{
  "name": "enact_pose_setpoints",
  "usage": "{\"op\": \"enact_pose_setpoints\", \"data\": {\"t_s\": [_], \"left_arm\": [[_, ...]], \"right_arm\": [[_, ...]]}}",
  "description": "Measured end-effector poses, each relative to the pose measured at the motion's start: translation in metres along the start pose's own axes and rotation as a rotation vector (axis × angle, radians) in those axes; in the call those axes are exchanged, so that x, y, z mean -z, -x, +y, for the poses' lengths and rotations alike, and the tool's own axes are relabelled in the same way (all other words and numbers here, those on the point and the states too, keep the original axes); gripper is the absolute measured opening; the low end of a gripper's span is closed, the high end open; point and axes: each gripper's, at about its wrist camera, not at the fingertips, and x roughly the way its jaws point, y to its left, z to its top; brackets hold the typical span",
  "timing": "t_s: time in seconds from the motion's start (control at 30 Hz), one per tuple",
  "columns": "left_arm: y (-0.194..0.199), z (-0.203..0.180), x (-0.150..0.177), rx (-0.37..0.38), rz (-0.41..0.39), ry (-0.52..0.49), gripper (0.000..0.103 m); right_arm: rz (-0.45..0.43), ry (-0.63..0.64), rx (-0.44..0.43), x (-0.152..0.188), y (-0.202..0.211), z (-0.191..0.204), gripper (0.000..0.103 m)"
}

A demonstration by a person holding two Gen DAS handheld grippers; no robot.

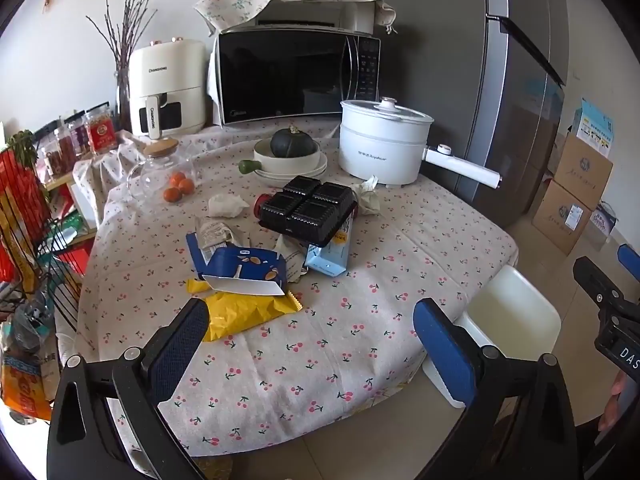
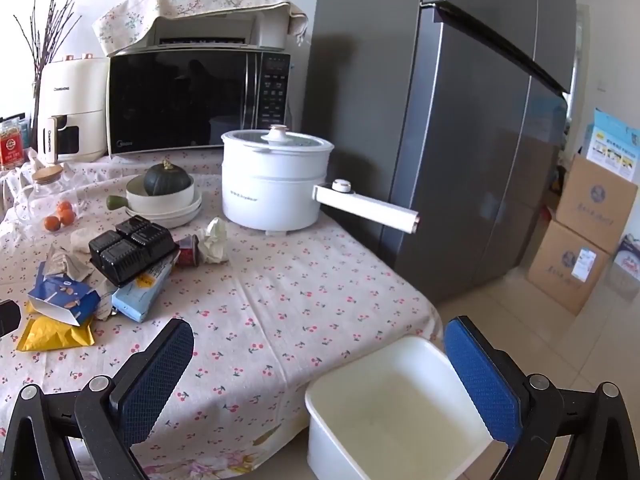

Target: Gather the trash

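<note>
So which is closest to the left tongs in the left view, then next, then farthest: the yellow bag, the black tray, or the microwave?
From the left tongs, both open and empty:
1. The yellow bag, just ahead beside the left finger.
2. The black tray, mid-table on top of the pile of trash.
3. The microwave, at the table's back edge.

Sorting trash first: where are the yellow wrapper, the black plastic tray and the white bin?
yellow wrapper (image 1: 244,314), left wrist view, middle of its crinkled face.
black plastic tray (image 1: 308,206), left wrist view, centre between its four compartments.
white bin (image 2: 400,412), right wrist view, bare inner floor.

Scattered wrappers (image 1: 244,312), white bin (image 2: 396,408) alongside
</note>
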Motion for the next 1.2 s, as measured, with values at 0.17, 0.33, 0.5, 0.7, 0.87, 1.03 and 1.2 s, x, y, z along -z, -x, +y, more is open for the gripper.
{"op": "enact_pose_setpoints", "data": {"t_s": [0.17, 0.33, 0.5, 0.7, 0.87, 1.03, 1.2], "left_arm": [[-0.0006, -0.0010, -0.0024, 0.002, 0.001, -0.002, 0.103], [-0.0015, -0.0012, -0.0018, -0.001, 0.002, -0.002, 0.103], [-0.0012, 0.0006, 0.0002, 0.000, -0.003, 0.002, 0.103], [-0.0008, 0.0006, 0.0004, 0.002, -0.005, 0.002, 0.103], [-0.0010, 0.0003, 0.0003, 0.001, -0.005, 0.003, 0.103], [-0.0010, 0.0003, 0.0003, 0.000, -0.004, 0.003, 0.103], [-0.0006, 0.0006, 0.0004, 0.000, -0.006, 0.002, 0.103]], "right_arm": [[-0.002, -0.001, 0.000, 0.0014, 0.0005, 0.0005, 0.103], [-0.002, 0.002, 0.001, 0.0005, 0.0014, 0.0008, 0.103], [-0.004, -0.007, 0.001, -0.0004, 0.0015, -0.0008, 0.103], [-0.006, -0.011, 0.005, -0.0007, 0.0018, -0.0018, 0.103], [-0.006, -0.015, 0.005, -0.0017, 0.0014, -0.0031, 0.103], [-0.006, -0.018, 0.006, -0.0016, 0.0016, -0.0032, 0.103], [-0.006, -0.018, 0.006, -0.0012, 0.0015, -0.0038, 0.103]]}}
